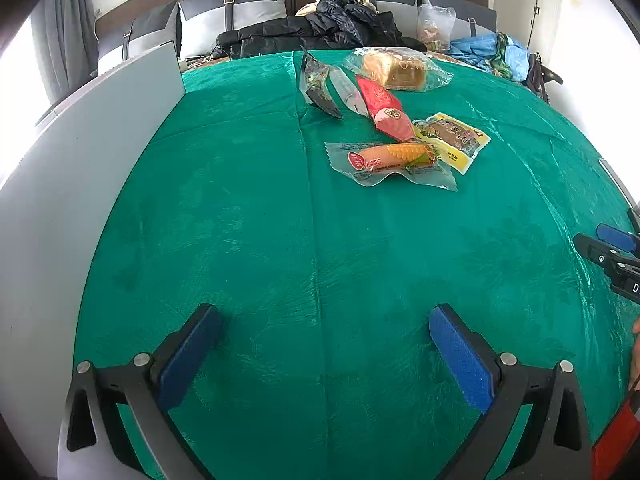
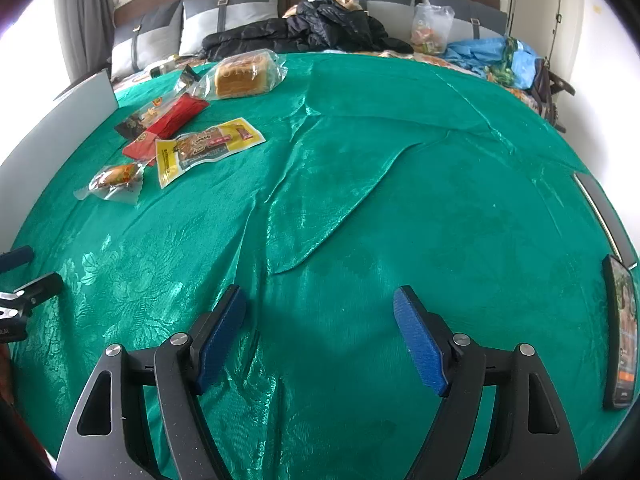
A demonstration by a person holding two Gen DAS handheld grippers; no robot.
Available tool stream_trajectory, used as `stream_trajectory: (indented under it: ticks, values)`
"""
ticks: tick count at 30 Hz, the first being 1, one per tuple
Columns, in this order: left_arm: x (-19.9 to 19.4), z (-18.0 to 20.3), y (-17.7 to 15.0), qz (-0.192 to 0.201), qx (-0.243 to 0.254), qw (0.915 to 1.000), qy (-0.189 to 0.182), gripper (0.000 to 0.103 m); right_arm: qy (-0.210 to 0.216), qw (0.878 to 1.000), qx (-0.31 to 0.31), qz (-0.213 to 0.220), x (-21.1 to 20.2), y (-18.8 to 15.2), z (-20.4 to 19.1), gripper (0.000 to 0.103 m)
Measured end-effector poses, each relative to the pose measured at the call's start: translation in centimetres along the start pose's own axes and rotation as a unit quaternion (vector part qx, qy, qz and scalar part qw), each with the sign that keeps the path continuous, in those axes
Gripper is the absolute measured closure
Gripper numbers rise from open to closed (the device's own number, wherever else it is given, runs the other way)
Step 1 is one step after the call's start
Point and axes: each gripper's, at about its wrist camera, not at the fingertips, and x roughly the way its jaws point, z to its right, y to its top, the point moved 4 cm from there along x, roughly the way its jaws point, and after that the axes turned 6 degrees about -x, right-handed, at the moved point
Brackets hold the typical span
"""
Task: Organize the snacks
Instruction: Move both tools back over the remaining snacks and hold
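Left claw (image 1: 324, 344), right claw (image 2: 320, 328): both agape, empty. Five snack packets (image 1: 390, 160) on green cloth (image 1: 280, 240).

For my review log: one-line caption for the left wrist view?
Open left hand-held gripper over green tablecloth, facing packaged snacks: corn sausage, red packet, bagged bread.

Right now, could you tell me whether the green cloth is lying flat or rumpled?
Rumpled: the green cloth shows a raised fold and creases.
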Motion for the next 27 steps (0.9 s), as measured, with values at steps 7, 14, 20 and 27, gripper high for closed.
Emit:
stream_trajectory:
  ticks: [7, 14, 20, 27]
  values:
    - [0.05, 0.03, 0.02, 0.0, 0.0, 1.0, 0.0, 0.0, 0.0, 1.0, 0.0, 0.0, -0.06, -0.01, -0.02, 0.024]
    - [0.07, 0.05, 0.02, 0.0, 0.0, 1.0, 0.0, 0.0, 0.0, 1.0, 0.0, 0.0, -0.08, -0.02, -0.05, 0.023]
    - [0.1, 0.07, 0.02, 0.0, 0.0, 1.0, 0.0, 0.0, 0.0, 1.0, 0.0, 0.0, -0.09, -0.03, -0.11, 0.023]
    - [0.13, 0.1, 0.02, 0.0, 0.0, 1.0, 0.001, 0.0, 0.0, 1.0, 0.001, 0.0, -0.17, -0.04, -0.1, 0.023]
